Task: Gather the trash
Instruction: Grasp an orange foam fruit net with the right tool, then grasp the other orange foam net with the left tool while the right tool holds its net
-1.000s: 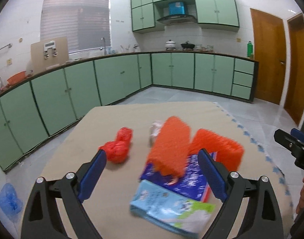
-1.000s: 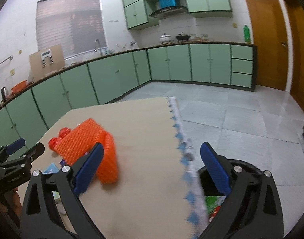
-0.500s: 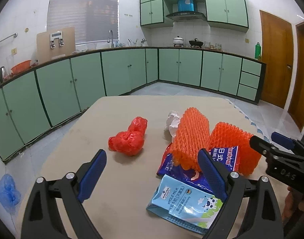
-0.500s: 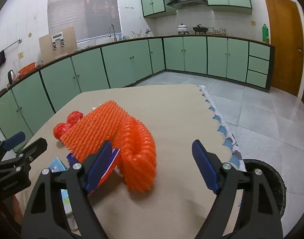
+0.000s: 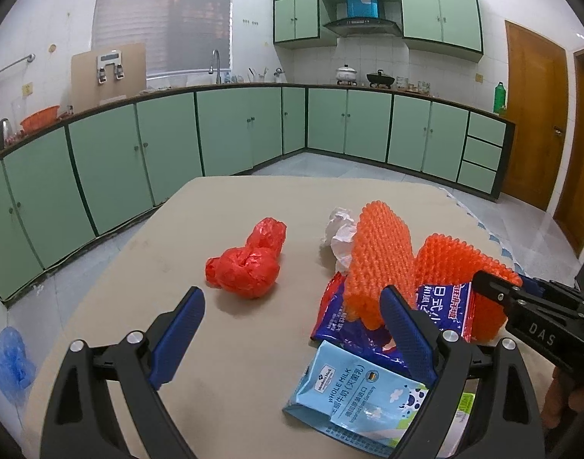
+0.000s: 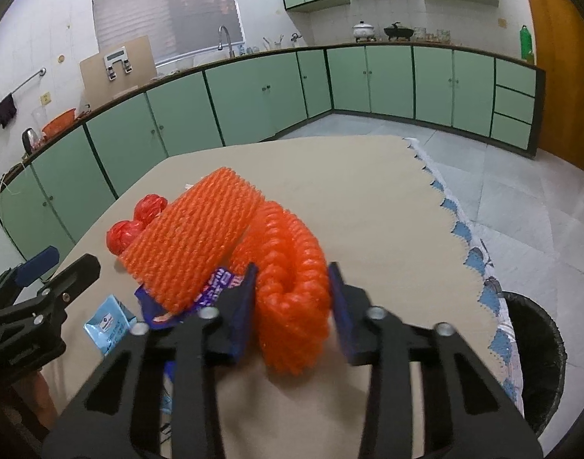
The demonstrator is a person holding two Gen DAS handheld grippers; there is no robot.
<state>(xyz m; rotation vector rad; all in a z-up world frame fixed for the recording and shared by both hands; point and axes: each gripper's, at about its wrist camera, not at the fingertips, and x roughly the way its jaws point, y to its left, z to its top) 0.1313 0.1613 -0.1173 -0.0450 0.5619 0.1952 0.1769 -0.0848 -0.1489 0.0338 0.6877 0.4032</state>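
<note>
Two orange foam nets lay in the pile of trash near the middle of the table [image 6: 368, 199]: the curled foam net [image 6: 292, 287] sat between the blue pads of the right gripper [image 6: 292, 298], whose jaws had just been closing and now pressed its sides, with its rolled end facing the camera and its long axis running away toward the far table edge. The flatter foam net [image 6: 192, 244] leaned just beside it on the left, its long axis slanting up and away, resting on a blue snack wrapper [image 5: 353, 329]. A light blue milk pouch [image 5: 360, 390] lay flat nearest the left gripper [image 5: 292, 329], which stood wide apart and held nothing. A knotted red plastic bag [image 5: 250, 264] sat apart to the left, a crumpled white tissue [image 5: 339, 235] behind the nets. Bare tabletop stretched beyond the pile to the far edge and rightward to the scalloped cloth edge [image 6: 460, 229], below which a black-lined bin [image 6: 536, 352] stood on the floor.
</note>
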